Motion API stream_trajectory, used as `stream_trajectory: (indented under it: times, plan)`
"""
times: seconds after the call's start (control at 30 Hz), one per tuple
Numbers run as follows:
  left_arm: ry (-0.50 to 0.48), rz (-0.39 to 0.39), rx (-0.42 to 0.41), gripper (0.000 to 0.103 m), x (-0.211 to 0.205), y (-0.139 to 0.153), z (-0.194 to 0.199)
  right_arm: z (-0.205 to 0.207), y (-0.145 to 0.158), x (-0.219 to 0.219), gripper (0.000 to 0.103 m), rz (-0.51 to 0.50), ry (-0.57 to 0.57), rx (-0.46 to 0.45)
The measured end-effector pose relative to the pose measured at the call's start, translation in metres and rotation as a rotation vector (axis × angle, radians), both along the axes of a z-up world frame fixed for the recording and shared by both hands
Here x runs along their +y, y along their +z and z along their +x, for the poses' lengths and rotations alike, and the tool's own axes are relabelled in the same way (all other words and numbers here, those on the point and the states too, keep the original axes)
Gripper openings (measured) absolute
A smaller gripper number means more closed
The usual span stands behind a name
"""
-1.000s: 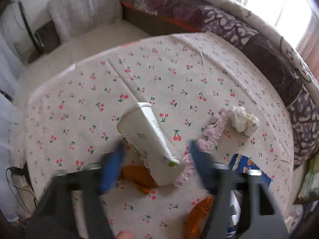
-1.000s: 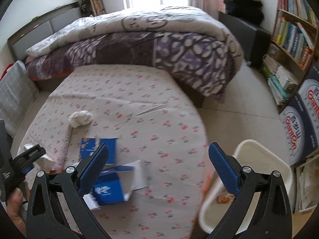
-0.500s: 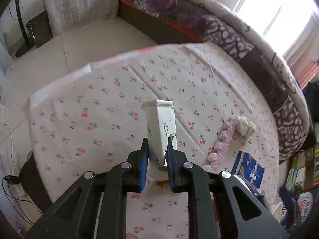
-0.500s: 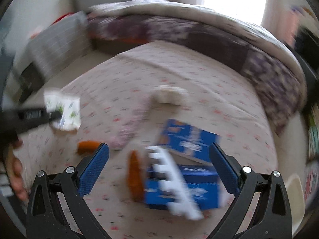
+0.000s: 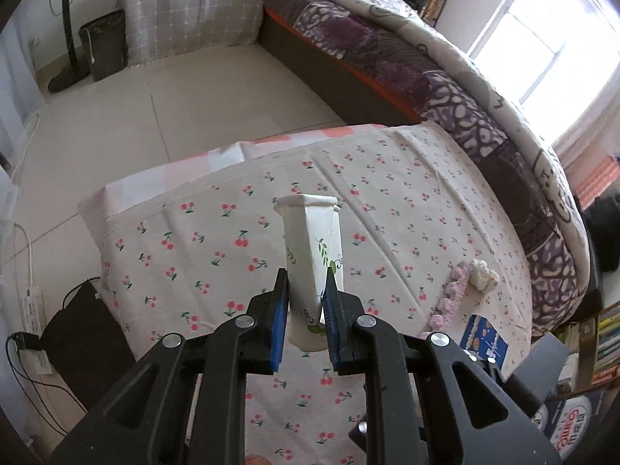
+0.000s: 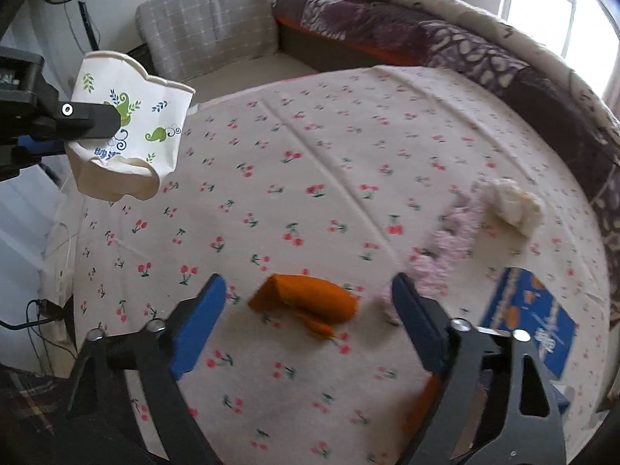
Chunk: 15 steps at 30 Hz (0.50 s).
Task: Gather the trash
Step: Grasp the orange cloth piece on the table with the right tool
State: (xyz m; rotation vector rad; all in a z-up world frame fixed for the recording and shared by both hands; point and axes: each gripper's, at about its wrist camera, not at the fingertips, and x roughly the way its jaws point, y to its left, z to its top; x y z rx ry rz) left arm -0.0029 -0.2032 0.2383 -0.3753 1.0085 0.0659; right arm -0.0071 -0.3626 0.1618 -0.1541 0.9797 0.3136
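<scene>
My left gripper (image 5: 304, 310) is shut on a squashed white paper cup (image 5: 312, 267) with green leaf prints, held up above the cherry-print tablecloth (image 5: 217, 240). The right wrist view shows the same paper cup (image 6: 128, 128) at upper left, flattened in the left gripper's fingers (image 6: 89, 118). My right gripper (image 6: 306, 310) hovers low over the cloth with an orange peel (image 6: 306, 298) lying between its blue pads; the jaws are closing but stand apart from the peel. A second orange piece (image 6: 422, 399) shows behind the right finger.
A crumpled white tissue (image 6: 511, 205), a pink fuzzy strip (image 6: 445, 248) and a blue packet (image 6: 531, 317) lie on the table's right side. A bed with a purple quilt (image 5: 484, 89) stands beyond. A grey checked cushion (image 5: 193, 7) and floor cables (image 5: 23, 310) lie to the left.
The left gripper closed on the paper cup and lifted it off the table. The right gripper swung from the bin side, came down over the orange peel and narrowed its jaws.
</scene>
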Motion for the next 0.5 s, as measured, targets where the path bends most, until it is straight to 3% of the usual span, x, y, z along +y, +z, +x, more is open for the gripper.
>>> stream_trajectory:
  times: [0.07, 0.13, 0.17, 0.2, 0.5]
  plan:
    - [0.006, 0.005, 0.003, 0.018, 0.003, -0.002, 0.000, 0.004, -0.009, 0.005, 0.055, -0.018, -0.001, 0.035]
    - [0.010, 0.017, 0.000, 0.018, 0.004, -0.002, -0.001, 0.005, -0.011, 0.003, 0.050, -0.019, -0.012, 0.021]
    - [0.012, 0.024, -0.004, 0.018, 0.004, -0.001, -0.001, 0.006, -0.009, 0.003, 0.038, -0.011, -0.019, 0.020]
    - [0.013, 0.029, -0.007, 0.018, 0.005, -0.001, -0.002, 0.006, -0.008, 0.001, 0.032, -0.002, -0.024, 0.023]
    - [-0.003, 0.085, -0.078, 0.017, -0.008, 0.013, -0.006, 0.003, 0.031, -0.017, 0.026, 0.067, -0.110, -0.092]
